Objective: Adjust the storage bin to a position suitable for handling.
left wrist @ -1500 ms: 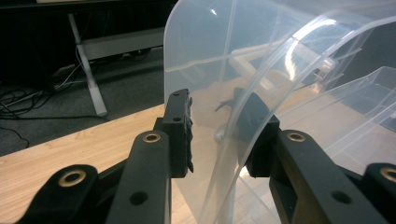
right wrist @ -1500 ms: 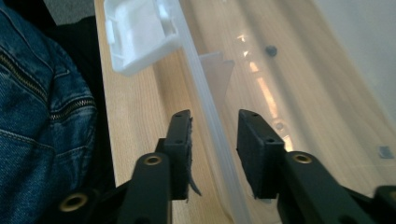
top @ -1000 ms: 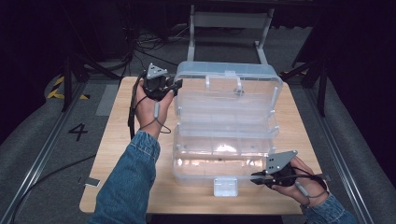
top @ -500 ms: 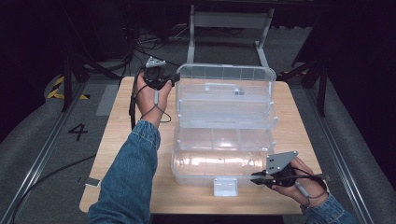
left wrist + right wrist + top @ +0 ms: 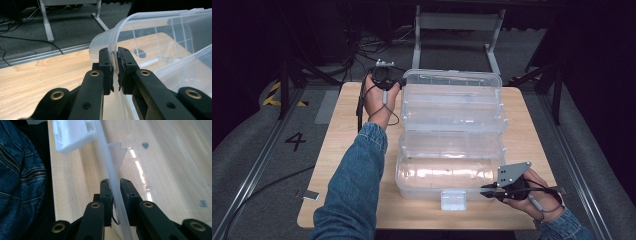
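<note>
A clear plastic tackle-style storage box (image 5: 451, 131) sits open at the middle of the light wooden table (image 5: 337, 150), its trays stepped back toward twelve o'clock and its deep bottom tub nearest me. My left gripper (image 5: 384, 76), out at about eleven o'clock from the box's centre, is clamped on the curved rim of the lid (image 5: 117, 40); in the left gripper view the thin clear wall runs straight up between my two black jaws, which press it from either side. My right gripper (image 5: 492, 190), down at about five o'clock, is pinched onto the front wall of the tub (image 5: 110, 167), the plastic edge passing between its jaws in the right gripper view. A white plastic latch (image 5: 453, 199) hangs off the tub's front at six o'clock, just beside my right gripper toward my left; in the right gripper view it shows up ahead along the same edge. My blue denim sleeve (image 5: 354, 175) lies across the table at seven o'clock, alongside the box's left flank. Beyond the table at twelve o'clock stands a grey metal frame (image 5: 457, 22) on dark carpet, with black cables (image 5: 362, 37) tangled at eleven o'clock. A painted figure 4 (image 5: 295, 141) marks the floor at nine o'clock, and a metal rail (image 5: 257, 170) runs beside it
</note>
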Demonstrator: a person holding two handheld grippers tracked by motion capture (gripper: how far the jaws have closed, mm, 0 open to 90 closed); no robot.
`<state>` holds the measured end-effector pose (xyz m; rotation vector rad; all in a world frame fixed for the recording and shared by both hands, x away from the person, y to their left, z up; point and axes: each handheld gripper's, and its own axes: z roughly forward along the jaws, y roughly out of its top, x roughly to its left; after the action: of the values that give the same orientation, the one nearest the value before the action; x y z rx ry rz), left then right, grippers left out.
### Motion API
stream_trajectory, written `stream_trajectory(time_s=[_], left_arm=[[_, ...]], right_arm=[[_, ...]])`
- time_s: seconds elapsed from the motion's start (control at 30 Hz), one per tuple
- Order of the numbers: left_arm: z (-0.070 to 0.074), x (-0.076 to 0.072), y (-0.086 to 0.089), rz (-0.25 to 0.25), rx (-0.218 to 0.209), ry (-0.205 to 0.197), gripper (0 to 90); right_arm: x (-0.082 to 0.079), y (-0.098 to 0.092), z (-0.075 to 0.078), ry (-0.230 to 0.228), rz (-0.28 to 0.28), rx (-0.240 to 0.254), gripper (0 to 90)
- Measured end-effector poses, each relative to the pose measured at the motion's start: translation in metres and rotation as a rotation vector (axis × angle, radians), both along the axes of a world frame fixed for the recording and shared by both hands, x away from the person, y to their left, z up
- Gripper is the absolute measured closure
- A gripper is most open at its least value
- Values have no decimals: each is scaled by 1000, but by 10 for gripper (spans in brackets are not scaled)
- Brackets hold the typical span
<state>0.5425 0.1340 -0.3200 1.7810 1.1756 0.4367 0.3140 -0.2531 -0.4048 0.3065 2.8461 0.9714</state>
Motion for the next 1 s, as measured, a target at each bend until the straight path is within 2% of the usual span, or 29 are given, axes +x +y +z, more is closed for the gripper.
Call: stream_trajectory(time_s=[0.13,0.47,1.0], left_arm=[[-5,7,-1,8,-20,21,827],[-17,18,-2,20,-23,58,822],[-29,31,-4,28,2,118,814]], right_arm=[[0,0,0,0,0,0,811],[0,0,0,2,1,0,811],[0,0,0,3,2,2,811]])
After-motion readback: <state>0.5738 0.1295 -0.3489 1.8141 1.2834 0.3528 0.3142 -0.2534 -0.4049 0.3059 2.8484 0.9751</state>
